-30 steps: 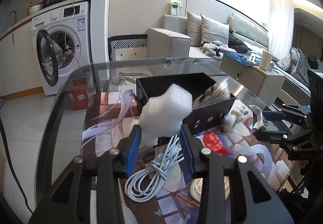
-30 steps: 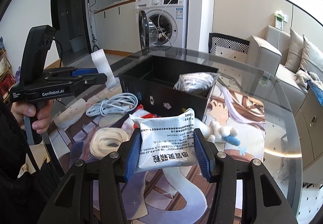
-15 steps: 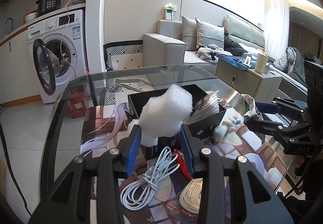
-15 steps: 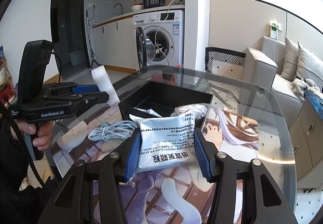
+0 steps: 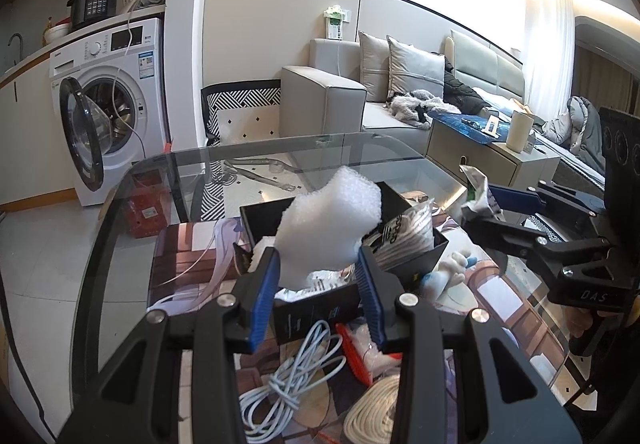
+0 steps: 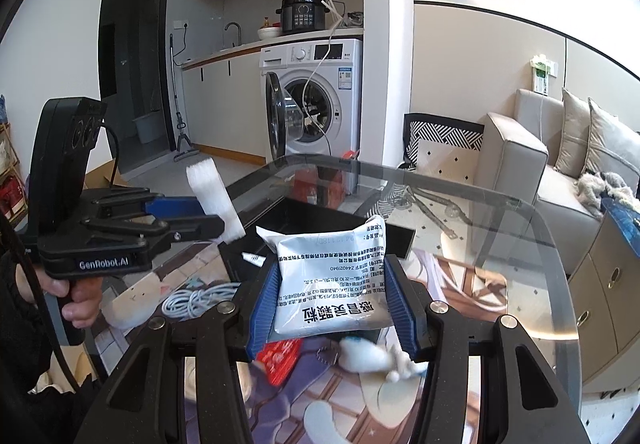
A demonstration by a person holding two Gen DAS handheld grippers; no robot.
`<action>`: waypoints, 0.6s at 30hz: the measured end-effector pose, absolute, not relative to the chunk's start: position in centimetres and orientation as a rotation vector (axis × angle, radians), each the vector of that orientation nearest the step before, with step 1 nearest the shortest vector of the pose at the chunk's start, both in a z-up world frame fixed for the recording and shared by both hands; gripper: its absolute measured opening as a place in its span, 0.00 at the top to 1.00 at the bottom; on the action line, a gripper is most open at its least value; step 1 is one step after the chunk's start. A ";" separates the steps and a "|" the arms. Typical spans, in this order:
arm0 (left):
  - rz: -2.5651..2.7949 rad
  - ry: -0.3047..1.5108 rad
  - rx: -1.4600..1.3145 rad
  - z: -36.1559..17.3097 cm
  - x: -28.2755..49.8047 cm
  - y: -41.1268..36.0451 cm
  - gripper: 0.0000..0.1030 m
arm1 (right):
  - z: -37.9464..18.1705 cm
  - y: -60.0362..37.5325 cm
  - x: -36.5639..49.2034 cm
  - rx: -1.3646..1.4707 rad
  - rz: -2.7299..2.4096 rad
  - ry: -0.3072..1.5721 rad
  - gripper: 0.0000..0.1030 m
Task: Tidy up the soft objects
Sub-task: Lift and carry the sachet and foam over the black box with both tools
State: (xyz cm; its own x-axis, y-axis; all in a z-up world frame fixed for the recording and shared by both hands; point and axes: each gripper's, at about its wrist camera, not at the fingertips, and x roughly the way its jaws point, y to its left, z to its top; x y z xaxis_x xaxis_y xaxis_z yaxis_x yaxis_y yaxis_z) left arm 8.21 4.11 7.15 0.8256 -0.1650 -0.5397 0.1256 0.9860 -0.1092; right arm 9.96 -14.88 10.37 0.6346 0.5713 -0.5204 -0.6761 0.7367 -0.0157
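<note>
A glass table (image 5: 120,204) spreads below both tools. Ahead of them sits the black box (image 5: 420,256). The left gripper (image 5: 316,284) pinches a white foam piece (image 5: 332,228) above the box; the right gripper (image 6: 328,298) pinches a printed white packet (image 6: 332,284) before it.

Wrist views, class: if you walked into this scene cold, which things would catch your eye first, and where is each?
First, the left gripper clamping a lumpy white foam piece in the air before the black box. Next, the right gripper pinching a silvery printed packet above the glass table. Beyond, a washing machine stands with its door open.
</note>
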 end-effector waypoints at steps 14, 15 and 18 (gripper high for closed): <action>-0.153 0.611 -0.085 6.4 12.4 3.5 0.63 | 10.1 -12.9 13.8 -0.241 0.729 0.506 0.50; -0.151 0.615 -0.084 6.2 12.7 3.5 0.63 | 10.1 -12.7 14.1 -0.242 0.729 0.506 0.50; -0.144 0.623 -0.078 5.9 13.3 3.4 0.63 | 9.7 -12.3 14.6 -0.244 0.734 0.517 0.50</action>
